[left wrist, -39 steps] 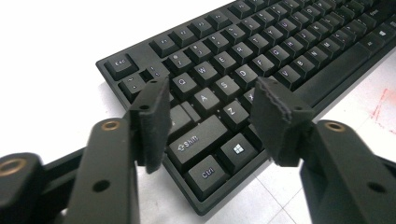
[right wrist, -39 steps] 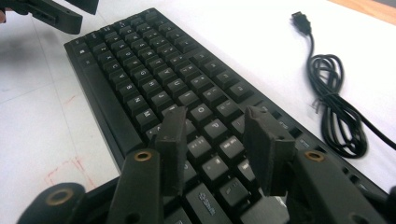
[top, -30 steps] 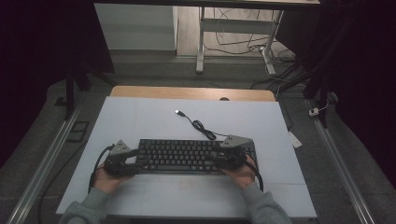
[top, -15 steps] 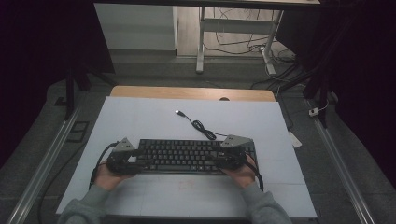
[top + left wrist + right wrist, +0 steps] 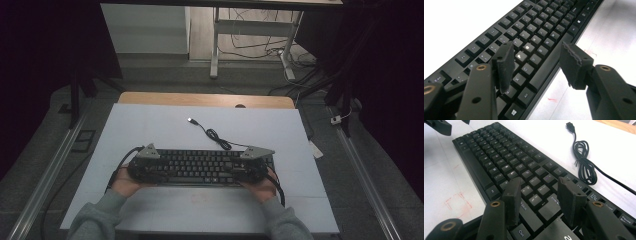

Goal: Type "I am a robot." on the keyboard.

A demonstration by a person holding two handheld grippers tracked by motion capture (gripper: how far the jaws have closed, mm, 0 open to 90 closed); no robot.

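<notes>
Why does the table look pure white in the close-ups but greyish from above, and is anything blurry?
Left gripper view: the white table sheet is overexposed, and the near black fingers look soft. Right gripper view: the sheet is bright, the black keyboard sharp. High view: dim overall, dark surroundings, the sheet a dull grey-blue.

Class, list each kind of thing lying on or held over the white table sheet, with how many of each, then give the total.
Black computer keyboard: 1
Black coiled USB cable trailing from the keyboard: 1
Black two-jaw hand-held grippers, left gripper and right gripper: 2
Total: 4
</notes>
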